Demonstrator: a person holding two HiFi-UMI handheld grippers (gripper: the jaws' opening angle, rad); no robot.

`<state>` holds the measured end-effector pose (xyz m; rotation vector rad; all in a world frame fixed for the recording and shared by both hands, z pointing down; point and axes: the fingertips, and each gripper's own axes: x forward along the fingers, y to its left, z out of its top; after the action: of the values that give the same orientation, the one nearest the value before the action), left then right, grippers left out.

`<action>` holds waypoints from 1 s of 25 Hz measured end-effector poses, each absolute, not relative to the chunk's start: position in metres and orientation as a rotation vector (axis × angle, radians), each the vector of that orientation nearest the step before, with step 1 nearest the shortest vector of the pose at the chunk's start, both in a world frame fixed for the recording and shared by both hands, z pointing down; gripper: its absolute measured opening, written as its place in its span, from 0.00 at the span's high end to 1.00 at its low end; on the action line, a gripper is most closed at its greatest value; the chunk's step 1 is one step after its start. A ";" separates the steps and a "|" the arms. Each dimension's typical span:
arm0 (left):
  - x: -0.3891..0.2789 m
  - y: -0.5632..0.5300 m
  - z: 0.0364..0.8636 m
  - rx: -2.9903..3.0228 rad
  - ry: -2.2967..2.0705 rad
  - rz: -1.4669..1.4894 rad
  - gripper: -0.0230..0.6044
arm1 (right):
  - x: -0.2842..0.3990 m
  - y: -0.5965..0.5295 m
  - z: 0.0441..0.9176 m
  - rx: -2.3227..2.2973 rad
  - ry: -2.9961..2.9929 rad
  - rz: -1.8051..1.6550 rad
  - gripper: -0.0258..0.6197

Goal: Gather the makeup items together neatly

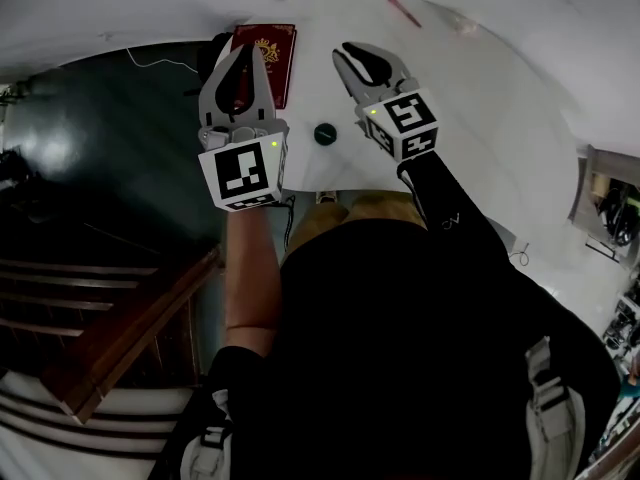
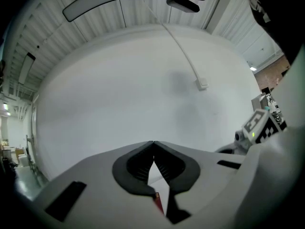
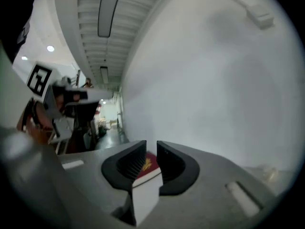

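A small black round makeup item lies on the white table between my two grippers. Far back on the table lies a thin pink stick, with a faint pale item beside it. My left gripper hovers over a red book, its jaws shut tip to tip on nothing. My right gripper is just right of the book, its jaws a narrow gap apart with nothing held. The book shows through that gap.
The table's near edge runs just behind the grippers, and the dark floor drops off at the left. A wooden stair rail lies lower left. A thin white cable and a dark object sit left of the book.
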<state>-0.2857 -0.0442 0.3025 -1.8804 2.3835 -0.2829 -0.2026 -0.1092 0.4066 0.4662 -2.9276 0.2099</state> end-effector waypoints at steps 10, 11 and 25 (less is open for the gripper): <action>-0.298 -0.024 0.329 -1.886 2.443 -0.284 0.95 | -0.218 -0.008 0.581 0.007 -2.419 0.064 0.83; -0.300 -0.022 0.330 -1.884 2.445 -0.278 0.95 | -0.215 -0.003 0.591 -0.013 -2.387 0.072 0.83; -0.315 -0.018 0.333 -1.875 2.466 -0.246 0.95 | -0.199 0.019 0.643 -0.106 -2.192 0.030 0.95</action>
<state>-0.3154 -0.0177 0.3335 -1.8749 2.4655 -0.2460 -0.1991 0.0190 0.6427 -0.1060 -2.1918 0.0297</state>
